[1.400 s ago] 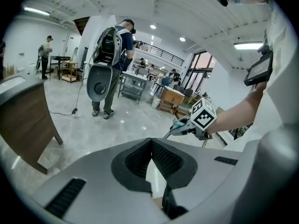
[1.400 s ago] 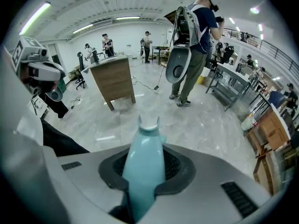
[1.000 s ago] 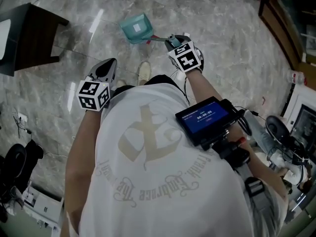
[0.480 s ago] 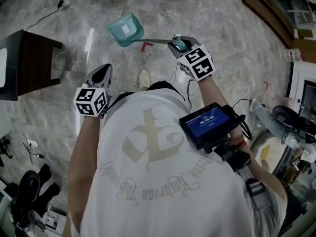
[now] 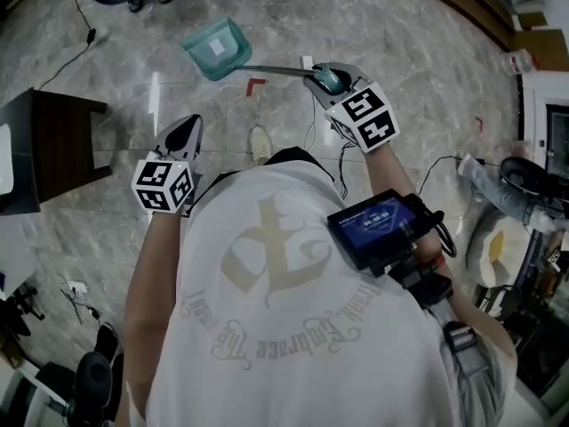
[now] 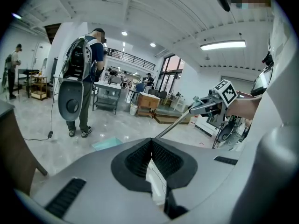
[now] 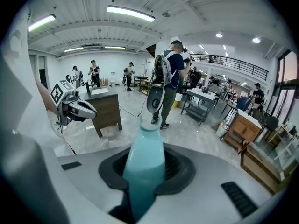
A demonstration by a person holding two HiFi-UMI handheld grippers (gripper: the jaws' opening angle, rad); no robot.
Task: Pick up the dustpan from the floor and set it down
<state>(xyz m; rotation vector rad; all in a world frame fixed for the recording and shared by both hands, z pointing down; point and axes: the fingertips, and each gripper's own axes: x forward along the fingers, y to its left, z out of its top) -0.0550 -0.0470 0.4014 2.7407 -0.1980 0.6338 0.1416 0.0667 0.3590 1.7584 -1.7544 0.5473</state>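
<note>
Head view shows the right gripper [image 5: 329, 77] clamped on the handle [image 5: 276, 68] end of the dustpan [image 5: 213, 50], which hangs far left over the floor [image 5: 400, 25], so this long lever may twist it loose.

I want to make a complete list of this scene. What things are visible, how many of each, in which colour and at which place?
dustpan: one, teal, ahead of the person, low near the floor
handle: one, grey rod with a teal grip, from the dustpan to the right gripper
table: one, dark brown, on the floor at the left
tape mark: one, red, on the floor near the handle
floor: one, grey marble
bystander: one close, with a backpack, beyond the dustpan; others far behind
screen device: one, black with a blue display, worn at the person's front
shoe: one, pale, person's own
left gripper: grey, shut, empty
right gripper: grey, shut on the teal grip
</note>
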